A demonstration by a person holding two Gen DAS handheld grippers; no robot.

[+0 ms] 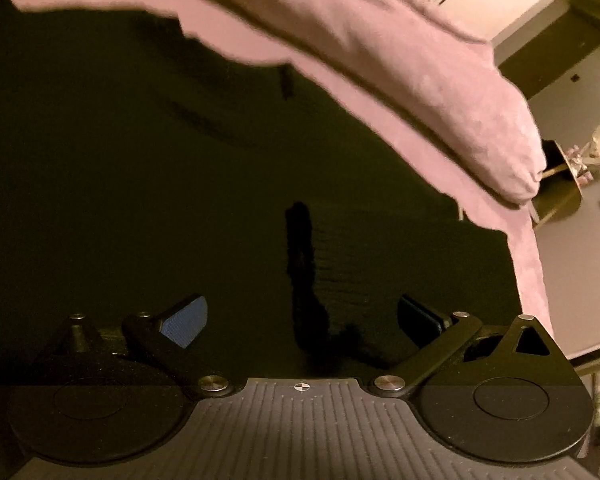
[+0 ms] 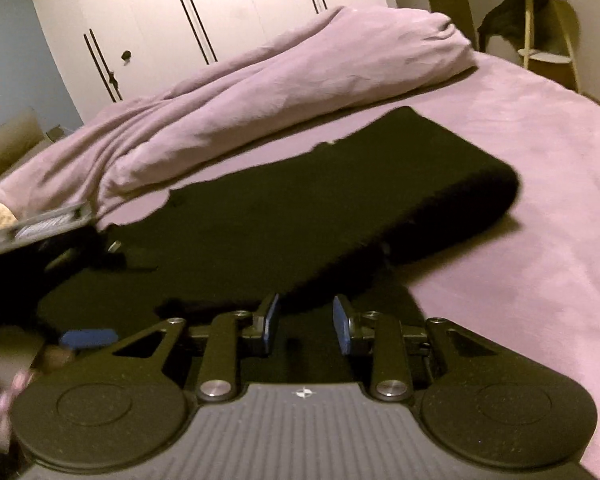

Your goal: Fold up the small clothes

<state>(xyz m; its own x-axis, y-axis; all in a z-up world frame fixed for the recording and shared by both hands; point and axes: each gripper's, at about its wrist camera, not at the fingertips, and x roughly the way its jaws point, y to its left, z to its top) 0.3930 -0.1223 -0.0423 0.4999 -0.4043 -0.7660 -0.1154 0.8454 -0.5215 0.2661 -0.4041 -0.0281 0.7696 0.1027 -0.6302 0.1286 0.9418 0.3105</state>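
A black garment lies spread on the pink bed sheet. Its right side is folded over into a thick rounded edge. My left gripper hovers low over the middle of the cloth. Its jaws stand wide apart with nothing between them. My right gripper sits at the near edge of the black garment. A narrow gap shows between its blue pads, and they do not pinch the cloth below. In the right wrist view, the left gripper is a blur at the left, held by a hand.
A rumpled pink duvet lies along the far side of the bed, just beyond the garment. White wardrobe doors stand behind it. A small round shelf stand is at the back right. Bare sheet stretches to the right.
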